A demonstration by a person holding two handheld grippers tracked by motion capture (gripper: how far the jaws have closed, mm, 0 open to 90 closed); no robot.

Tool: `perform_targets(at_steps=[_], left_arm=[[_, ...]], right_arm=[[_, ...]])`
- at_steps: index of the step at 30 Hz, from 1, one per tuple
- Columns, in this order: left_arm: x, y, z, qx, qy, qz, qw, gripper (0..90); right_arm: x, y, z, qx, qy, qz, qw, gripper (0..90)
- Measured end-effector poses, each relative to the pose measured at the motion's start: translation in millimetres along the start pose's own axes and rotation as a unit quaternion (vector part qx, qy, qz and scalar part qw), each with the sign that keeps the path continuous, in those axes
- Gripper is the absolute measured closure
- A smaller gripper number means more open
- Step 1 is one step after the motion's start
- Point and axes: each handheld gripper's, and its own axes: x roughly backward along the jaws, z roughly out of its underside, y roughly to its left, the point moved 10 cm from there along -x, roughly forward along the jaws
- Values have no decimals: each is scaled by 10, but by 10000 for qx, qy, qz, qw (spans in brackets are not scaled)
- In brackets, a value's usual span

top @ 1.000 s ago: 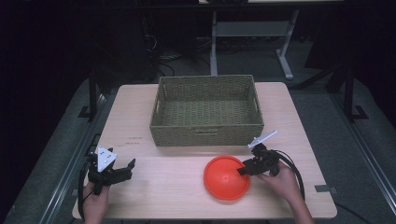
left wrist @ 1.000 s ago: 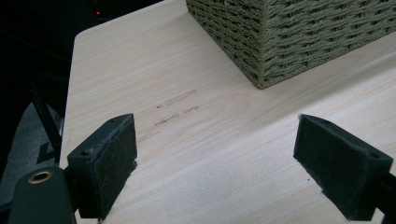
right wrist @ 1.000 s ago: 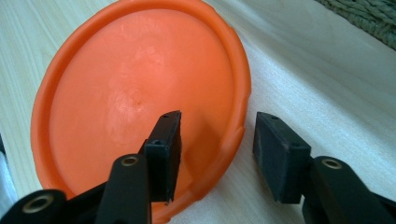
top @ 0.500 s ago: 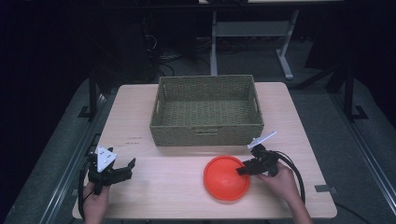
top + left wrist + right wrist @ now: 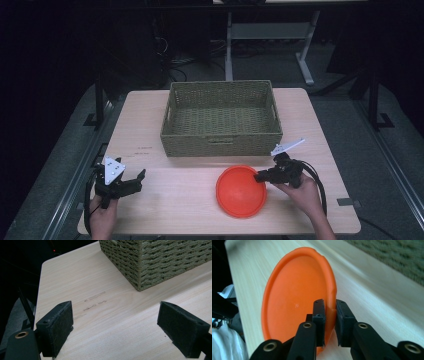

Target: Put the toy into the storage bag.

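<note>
On the pale wooden desk (image 5: 180, 200), the right hand-held gripper (image 5: 330, 315) has just closed, pinching the round orange plastic plate (image 5: 294, 305) by its rim (left hand-held gripper (image 5: 116, 327) agape, idle); next, lift toward the woven basket (image 5: 220, 142) at centre.

Basket (image 5: 221, 120) blocks centre; bare table (image 5: 165, 200) left.

Plain orange plate (image 5: 240, 191); olive-green woven basket (image 5: 221, 120) — pale wood-grain table (image 5: 170, 195); black grippers.

We see a dim lab or test room: 1 pale wooden table (image 5: 175, 200) on a metal frame, dark surroundings, loose cables (image 5: 182, 62) and a stand (image 5: 265, 35) behind.
</note>
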Motion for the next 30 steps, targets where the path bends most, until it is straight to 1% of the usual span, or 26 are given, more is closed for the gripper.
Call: perform_targets(at_steps=[2, 4, 9, 11, 12, 14, 18, 19, 22, 23, 26, 29, 30], left_arm=[[1, 5, -2, 40, -24, -16, 10000, 129], [5, 7, 6, 53, -12, -15, 10000, 129], [10, 20, 16, 60, 7, -28, 10000, 129], [13, 20, 16, 58, 14, -36, 10000, 128], [19, 20, 14, 43, 14, -45, 10000, 129], [21, 20, 13, 51, 9, -52, 10000, 129], [22, 25, 17, 83, 3, -51, 10000, 129], [23, 28, 19, 81, 7, -52, 10000, 128], [25, 30, 18, 82, -3, -55, 10000, 128], [25, 30, 17, 83, -5, -58, 9999, 128], [27, 23, 16, 83, -7, -58, 9999, 129], [25, 14, 11, 53, -10, -59, 10000, 129], [23, 13, 10, 47, -12, -59, 10000, 129]], right_arm=[[13, 23, -18, 37, -53, -15, 10000, 808], [59, 90, -48, 96, -170, -38, 9998, 815], [131, 163, -71, 117, -230, -57, 9997, 817], [200, 231, -111, 234, -240, -47, 9994, 819], [229, 248, -127, 279, -238, 5, 9993, 819], [260, 269, -147, 311, -257, 22, 9992, 819], [393, 339, -229, 415, -351, 131, 9984, 820], [434, 361, -262, 441, -377, 122, 9982, 820], [479, 365, -298, 463, -387, 160, 9980, 820], [514, 361, -337, 470, -390, 217, 9979, 820], [534, 368, -372, 485, -374, 218, 9979, 820], [558, 376, -416, 488, -303, 268, 9980, 820], [570, 374, -434, 527, -273, 311, 9978, 821]])
